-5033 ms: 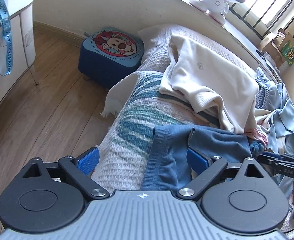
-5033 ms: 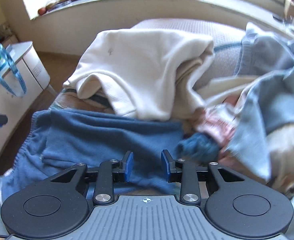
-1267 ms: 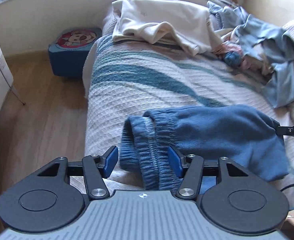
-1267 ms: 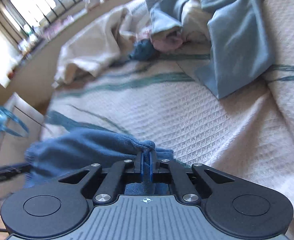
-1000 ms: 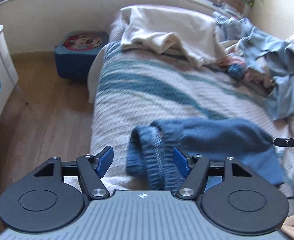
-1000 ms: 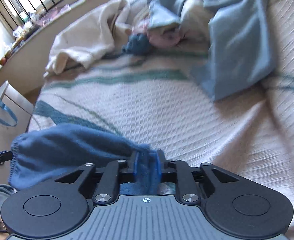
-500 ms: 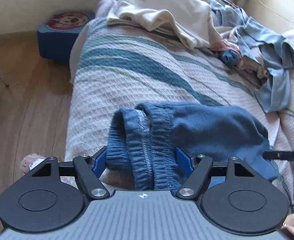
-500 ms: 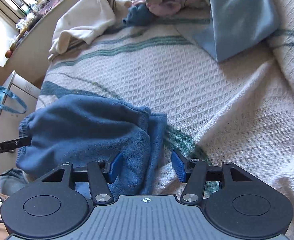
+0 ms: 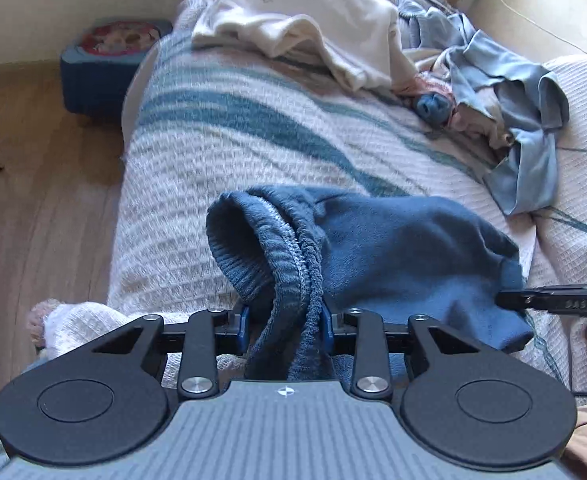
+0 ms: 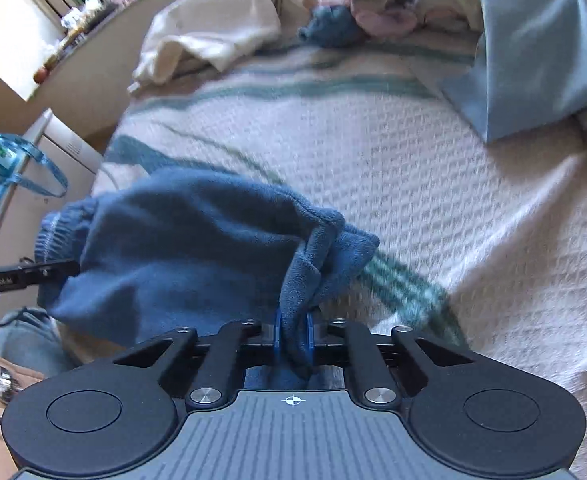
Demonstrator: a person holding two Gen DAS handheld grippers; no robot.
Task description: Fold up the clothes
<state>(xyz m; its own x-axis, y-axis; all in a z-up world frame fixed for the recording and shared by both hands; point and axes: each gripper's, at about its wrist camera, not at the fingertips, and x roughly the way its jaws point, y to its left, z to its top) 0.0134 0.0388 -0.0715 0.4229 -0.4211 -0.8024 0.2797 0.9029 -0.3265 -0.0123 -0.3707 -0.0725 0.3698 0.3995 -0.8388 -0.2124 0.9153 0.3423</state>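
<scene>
- Currently left gripper point(image 9: 284, 322) clamped on ribbed waistband of blue fleece shorts point(image 9: 393, 256)
- right gripper point(image 10: 292, 332) pinched tight on their opposite edge
- shorts on striped waffle blanket point(image 9: 221, 136), well apart from cream garment point(image 9: 305, 28)

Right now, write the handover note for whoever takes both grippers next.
Left gripper: shut on the ribbed waistband end of the blue pants.
Right gripper: shut on the bunched opposite end of the same pants.
The pants are held between the two grippers over the striped bedspread, near its foot end.
Done: one garment picked out and gripped at both ends.
Left: fold it and set it down, then deal with the cream top and the light blue clothes heaped at the far end.
</scene>
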